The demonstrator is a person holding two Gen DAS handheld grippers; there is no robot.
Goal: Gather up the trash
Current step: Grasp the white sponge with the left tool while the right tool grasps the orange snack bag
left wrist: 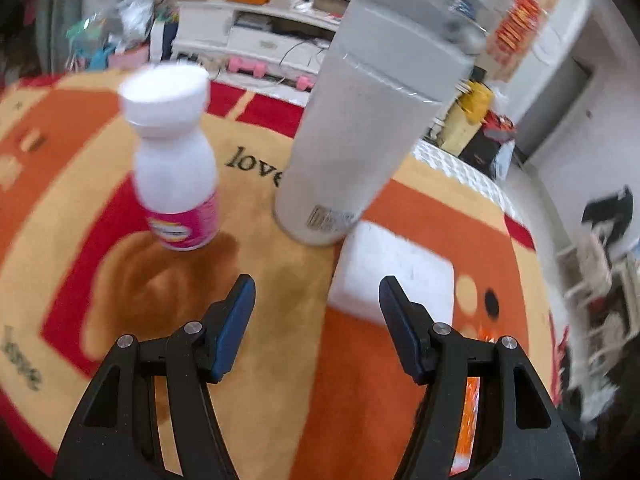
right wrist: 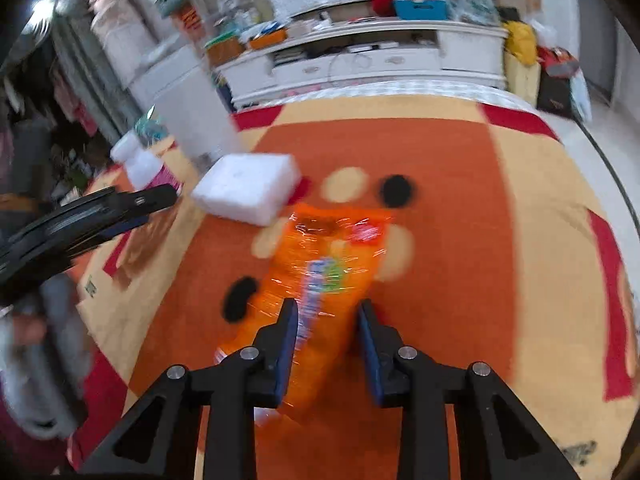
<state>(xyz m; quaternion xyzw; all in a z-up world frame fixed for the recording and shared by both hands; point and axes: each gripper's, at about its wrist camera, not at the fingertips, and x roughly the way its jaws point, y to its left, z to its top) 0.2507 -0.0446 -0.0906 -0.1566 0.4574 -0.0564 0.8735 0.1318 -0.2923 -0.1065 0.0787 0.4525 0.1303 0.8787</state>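
An orange snack wrapper (right wrist: 320, 276) lies on the orange and cream blanket (right wrist: 460, 208); its near end lies between the fingers of my right gripper (right wrist: 328, 312), which is open around it. A white foam block (right wrist: 248, 188) lies just beyond it; in the left wrist view the block (left wrist: 394, 272) sits just past the right fingertip of my left gripper (left wrist: 316, 292), which is open and empty. A white bottle with a pink label (left wrist: 176, 160) and a tall grey flask (left wrist: 360, 120) stand further back. A sliver of the wrapper (left wrist: 468, 412) shows beside the left gripper.
The left gripper (right wrist: 80, 220) reaches in from the left in the right wrist view. A white cabinet (right wrist: 360, 56) with clutter stands behind the blanket. The blanket's edge drops off at the right (right wrist: 580, 120).
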